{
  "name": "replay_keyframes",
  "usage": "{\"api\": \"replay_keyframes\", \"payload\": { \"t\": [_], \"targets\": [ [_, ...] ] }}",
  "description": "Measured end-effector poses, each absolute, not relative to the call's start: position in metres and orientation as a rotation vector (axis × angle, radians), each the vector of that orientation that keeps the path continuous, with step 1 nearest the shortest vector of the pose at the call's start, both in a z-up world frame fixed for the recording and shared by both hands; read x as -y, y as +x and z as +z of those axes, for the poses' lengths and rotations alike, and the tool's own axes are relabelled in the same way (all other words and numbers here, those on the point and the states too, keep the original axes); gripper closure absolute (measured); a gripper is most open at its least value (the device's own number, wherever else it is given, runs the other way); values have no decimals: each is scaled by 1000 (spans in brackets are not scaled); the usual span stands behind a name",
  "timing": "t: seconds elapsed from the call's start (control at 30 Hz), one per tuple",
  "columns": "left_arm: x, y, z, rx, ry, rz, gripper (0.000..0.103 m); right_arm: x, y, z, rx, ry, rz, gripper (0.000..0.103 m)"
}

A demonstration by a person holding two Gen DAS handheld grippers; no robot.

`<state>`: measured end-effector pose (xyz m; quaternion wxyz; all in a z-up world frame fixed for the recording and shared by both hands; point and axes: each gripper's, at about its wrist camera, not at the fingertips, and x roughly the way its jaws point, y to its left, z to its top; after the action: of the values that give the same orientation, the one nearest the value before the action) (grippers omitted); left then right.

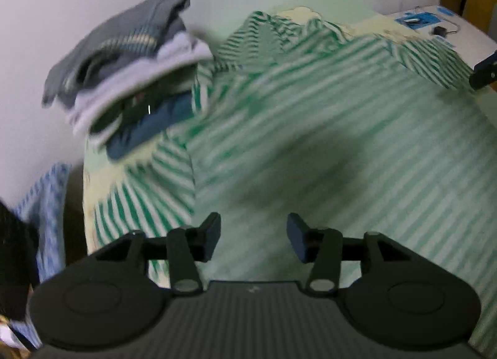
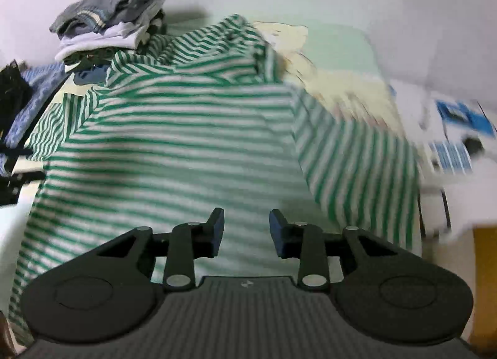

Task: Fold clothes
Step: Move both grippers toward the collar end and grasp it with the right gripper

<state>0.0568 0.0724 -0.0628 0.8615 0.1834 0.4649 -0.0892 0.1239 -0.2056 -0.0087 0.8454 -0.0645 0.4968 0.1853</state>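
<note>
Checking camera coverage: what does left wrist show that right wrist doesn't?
Left wrist only: the right claw's tip at the frame's right edge, and its own open left claw. Right wrist only: its open right claw and the shirt's right sleeve hanging over the table edge. Both: the green striped shirt and the folded clothes stack.

A green-and-white striped shirt (image 2: 174, 141) lay spread across the frame's centre, sleeves out, collar rumpled at top; folded clothes (image 2: 108, 17) sat stacked at upper left
</note>
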Motion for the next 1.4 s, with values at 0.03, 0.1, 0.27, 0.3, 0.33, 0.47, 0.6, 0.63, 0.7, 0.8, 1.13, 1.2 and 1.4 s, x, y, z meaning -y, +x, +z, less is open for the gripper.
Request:
{"api": "replay_keyframes", "payload": {
  "t": [0.03,0.1,0.27,0.3,0.33,0.47,0.6,0.63,0.7,0.8,1.13,1.2,1.4],
  "targets": [
    [-67,78,-61,-986,409,-166,52,198,141,-7,-1061,-151,407,59],
    [-57,111,-59,-998,443,-137,52,184,172,-5,-1073,-172,438,50],
    [-53,174,-71,-1019,364,-55,44,161,231,-17,-1036,-162,493,55],
    [-55,184,-77,-1035,315,-32,44,159,244,-23,-1035,-145,488,61],
    [-57,192,-83,-1050,269,-10,44,158,254,-28,-1037,-130,481,61],
    [-56,203,-98,-1040,264,50,39,158,293,-43,-1024,-78,454,60],
    [-64,224,-96,-1007,229,121,31,147,334,-40,-964,-13,446,60],
    [-68,229,-95,-1004,198,130,30,141,340,-42,-954,-4,439,60],
    [-72,233,-97,-1010,134,127,30,129,350,-48,-941,11,424,60],
    [-67,223,-107,-1013,132,97,30,112,366,-56,-922,33,402,60],
    [-40,164,-139,-1013,251,-37,29,63,391,-94,-837,-80,310,76],
    [-33,154,-139,-991,274,-62,29,62,389,-90,-820,-114,338,94],
    [-16,153,-133,-919,237,-127,29,91,378,-56,-762,5,379,96]
  ]
}}
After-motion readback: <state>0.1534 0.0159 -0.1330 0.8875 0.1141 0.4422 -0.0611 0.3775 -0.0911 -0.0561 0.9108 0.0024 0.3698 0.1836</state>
